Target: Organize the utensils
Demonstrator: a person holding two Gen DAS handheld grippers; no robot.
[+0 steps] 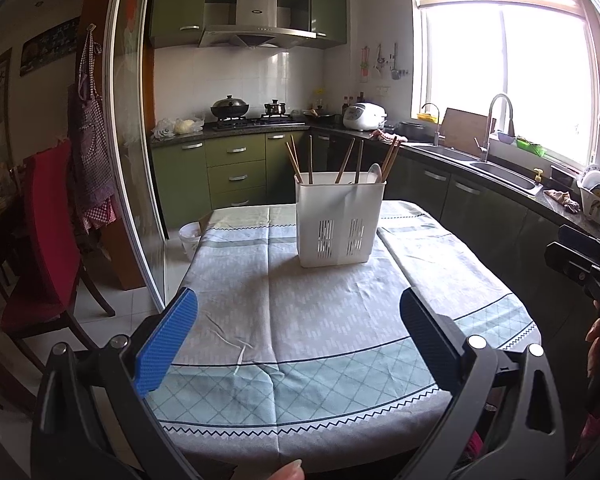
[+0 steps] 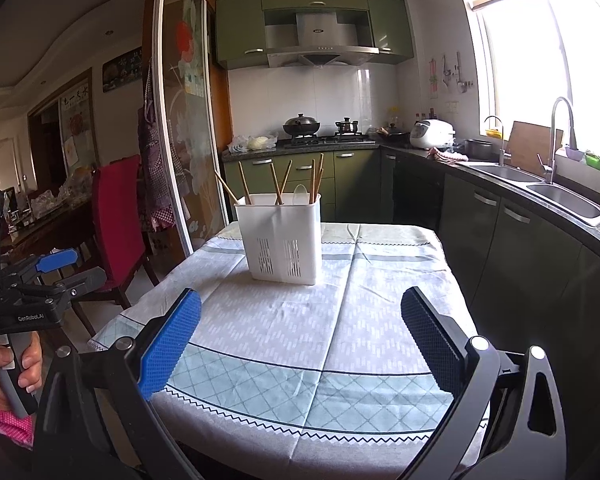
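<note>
**Tall, light holder and splayed sticks: an easy thing to knock over**

Both of your tools hang back from the work with nothing in them. The left tool has its blue pads spread wide apart, and the right tool is just as wide, both held over the near part of the table. The white utensil holder stands upright well away from you, toward the far end of the cloth, with wooden chopsticks leaning out of it at different angles and a pale spoon tucked against its right side.

The holder looks like thin plastic, tall for its footprint, so it probably weighs little. If you pinch one chopstick and pull sideways, not straight up, the stick may lever against the rim and tip the whole thing. Its neighbours cross each other, so a wide pad could catch two at once and drag the second out onto the cloth.

The tablecloth shows creases and loose folds; pushing the holder may bunch the fabric and tilt it.

Your two tools sit close side by side, so reaching together risks them clashing. Consider steadying the holder with one before lifting with the other.
</note>
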